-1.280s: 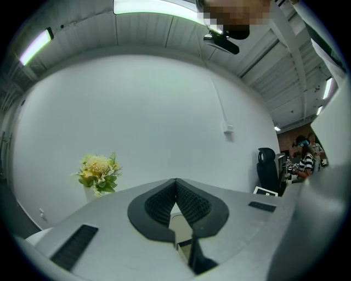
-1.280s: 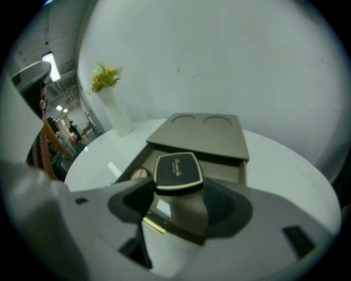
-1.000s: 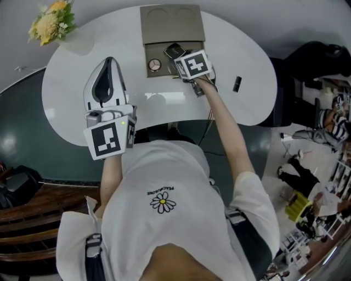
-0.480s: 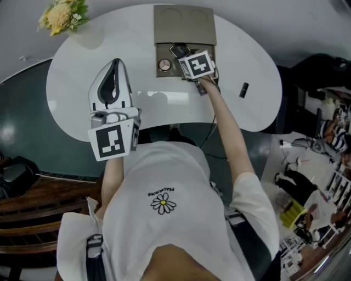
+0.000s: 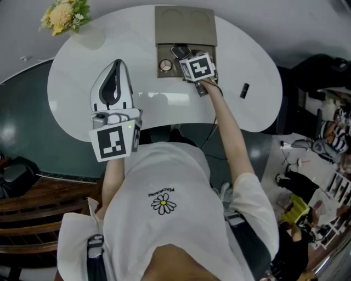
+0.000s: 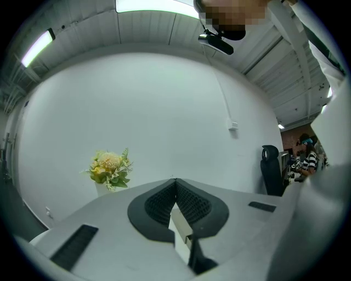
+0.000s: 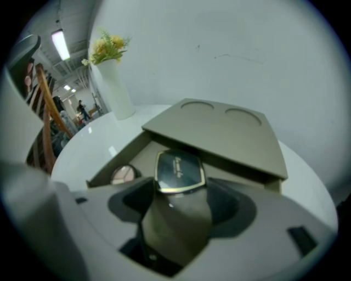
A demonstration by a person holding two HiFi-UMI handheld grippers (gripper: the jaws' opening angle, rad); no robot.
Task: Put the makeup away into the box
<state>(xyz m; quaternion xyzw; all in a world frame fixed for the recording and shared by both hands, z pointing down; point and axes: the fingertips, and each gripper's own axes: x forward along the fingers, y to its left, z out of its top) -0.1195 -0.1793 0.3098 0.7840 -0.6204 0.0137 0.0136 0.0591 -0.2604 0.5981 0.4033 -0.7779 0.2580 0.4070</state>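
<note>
An open beige box [image 5: 162, 53] sits at the far side of the white table [image 5: 77, 77], its lid [image 5: 185, 24] folded back. A round compact [image 5: 164, 66] lies inside it. My right gripper [image 5: 185, 58] is shut on a black square compact [image 5: 180, 51] and holds it just over the box's open tray. In the right gripper view the black compact [image 7: 178, 171] stands between the jaws of my right gripper [image 7: 178, 189], with the round compact [image 7: 124, 174] lower left and the lid [image 7: 230, 134] behind. My left gripper [image 5: 114, 68] hangs over the table's left part, shut and empty. The left gripper [image 6: 175, 182] points at the wall.
A vase of yellow flowers [image 5: 63, 15] stands at the table's far left edge. A small black object [image 5: 244, 90] lies on the table to the right of the box. A black chair [image 5: 318, 60] and people are off to the right.
The head view has shifted a little. The right gripper still holds the black compact over the box, and the left gripper stays where it was.
</note>
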